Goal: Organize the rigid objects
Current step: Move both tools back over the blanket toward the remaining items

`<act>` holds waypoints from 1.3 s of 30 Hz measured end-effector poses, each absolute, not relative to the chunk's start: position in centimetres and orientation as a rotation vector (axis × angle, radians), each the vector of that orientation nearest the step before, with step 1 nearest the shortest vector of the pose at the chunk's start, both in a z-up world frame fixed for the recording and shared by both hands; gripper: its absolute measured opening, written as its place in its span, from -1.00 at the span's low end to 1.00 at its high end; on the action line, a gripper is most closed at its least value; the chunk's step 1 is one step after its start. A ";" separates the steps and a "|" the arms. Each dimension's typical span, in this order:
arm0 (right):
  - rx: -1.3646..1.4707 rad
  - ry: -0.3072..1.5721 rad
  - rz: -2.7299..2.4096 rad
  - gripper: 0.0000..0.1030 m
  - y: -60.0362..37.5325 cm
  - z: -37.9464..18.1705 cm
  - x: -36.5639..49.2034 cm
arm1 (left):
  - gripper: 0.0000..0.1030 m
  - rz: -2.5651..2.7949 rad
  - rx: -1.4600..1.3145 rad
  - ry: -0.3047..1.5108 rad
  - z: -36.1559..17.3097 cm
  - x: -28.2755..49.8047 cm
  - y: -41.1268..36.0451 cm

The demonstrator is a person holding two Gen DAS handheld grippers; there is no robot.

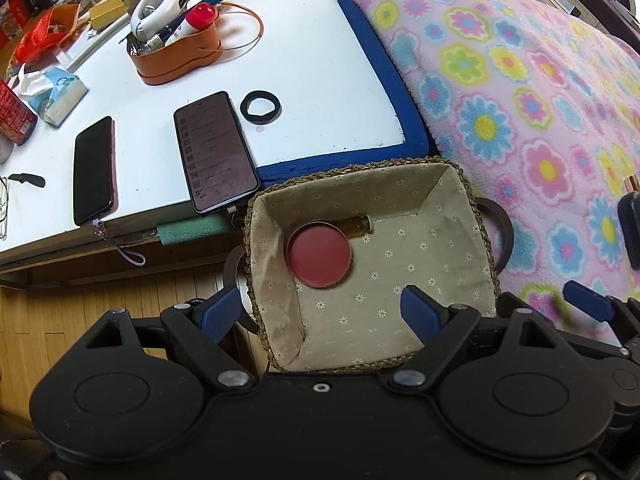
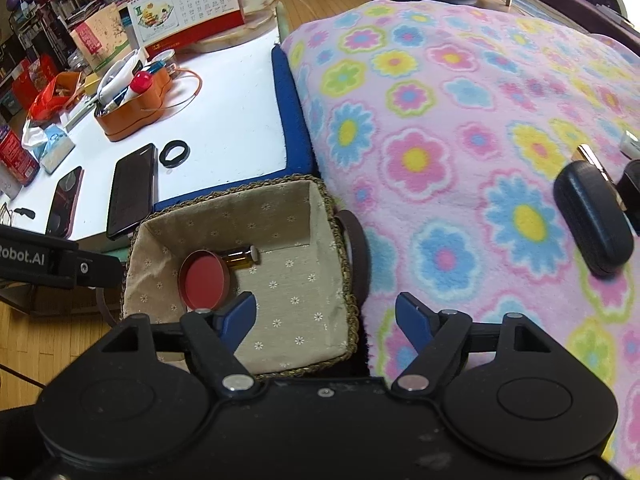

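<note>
basket (image 1: 456,184), woven rim, floral cloth lining, brown side handles, sitting between the white table (image 1: 320,60) and the flowered fleece blanket (image 1: 520,100). contents: round red tin (image 1: 319,257) lying flat near the left wall; amber glass vial (image 1: 354,225) on its side, just behind the tin and touching it.

left gripper (image 1: 323,312): blue-padded jaws spread wide, nothing between them, hovering over the near part of the basket (one finger outside the left rim, the other above the lining).

right gripper (image 2: 326,322): jaws likewise wide apart and empty, straddling the basket's right rim, one finger over the lining, one over the blanket.

on the blanket, well to the right: dark oval case (image 2: 594,224), with a small black item beside it, too cropped to identify.

on the table: two smartphones (image 1: 215,151) lying flat side by side, black ring (image 1: 261,107) just beside the lit one, orange organizer (image 1: 176,54) full of small items, tissue pack (image 1: 54,94), desk calendar (image 2: 188,8) at the far edge.
</note>
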State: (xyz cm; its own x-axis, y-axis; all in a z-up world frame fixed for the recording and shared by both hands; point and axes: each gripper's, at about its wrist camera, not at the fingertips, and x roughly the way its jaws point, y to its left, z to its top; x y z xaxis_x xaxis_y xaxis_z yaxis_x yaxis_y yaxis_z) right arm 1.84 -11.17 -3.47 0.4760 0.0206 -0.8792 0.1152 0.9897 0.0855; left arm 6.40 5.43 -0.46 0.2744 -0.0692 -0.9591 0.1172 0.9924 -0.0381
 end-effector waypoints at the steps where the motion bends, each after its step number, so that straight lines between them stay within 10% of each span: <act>1: 0.143 1.071 -0.061 0.51 -11.5 -3.4 1.6 | 0.61 -0.124 0.042 1.287 -0.5 6.4 5.4; 39: 0.257 0.948 -0.265 0.67 -23.0 -1.5 -6.9 | 0.61 -0.169 0.033 1.226 1.5 4.1 2.2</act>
